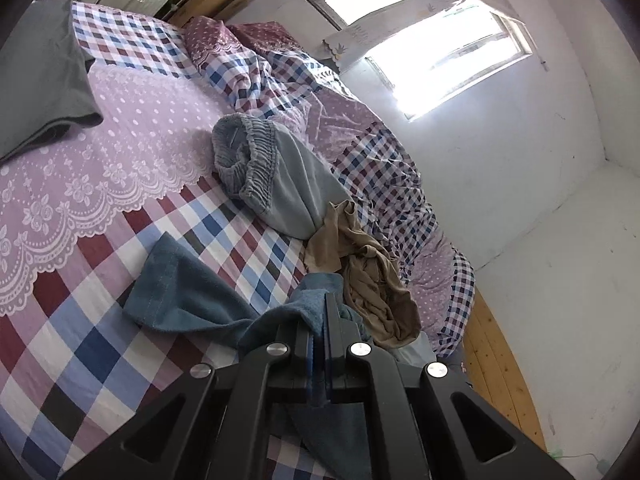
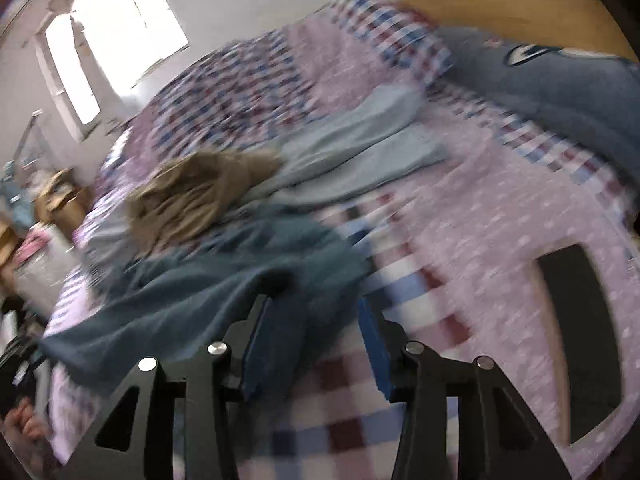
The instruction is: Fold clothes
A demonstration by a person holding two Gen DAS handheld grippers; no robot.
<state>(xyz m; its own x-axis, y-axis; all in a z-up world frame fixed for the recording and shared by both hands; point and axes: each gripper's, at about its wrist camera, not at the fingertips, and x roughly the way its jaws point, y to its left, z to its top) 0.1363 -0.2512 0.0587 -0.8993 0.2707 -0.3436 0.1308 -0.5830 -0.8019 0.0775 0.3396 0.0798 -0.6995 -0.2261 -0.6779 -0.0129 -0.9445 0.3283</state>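
Note:
A dark teal garment (image 1: 188,292) lies crumpled on the checked bed sheet (image 1: 80,340). My left gripper (image 1: 320,312) is shut on one end of it and holds that end raised. In the blurred right wrist view the same teal garment (image 2: 208,292) spreads to the left, and my right gripper (image 2: 316,312) is open with a fold of it between the fingers. Light grey-blue trousers (image 1: 280,176) with an elastic waistband lie behind, also in the right wrist view (image 2: 360,148). A tan garment (image 1: 368,276) is bunched next to them, also in the right wrist view (image 2: 192,196).
A folded grey garment (image 1: 40,76) lies at the far left of the bed. A rumpled checked quilt (image 1: 384,168) runs along the wall side under a window (image 1: 432,36). A blue garment with a logo (image 2: 560,92) lies by the wooden headboard (image 2: 520,4). A wooden floor (image 1: 500,364) lies beside the bed.

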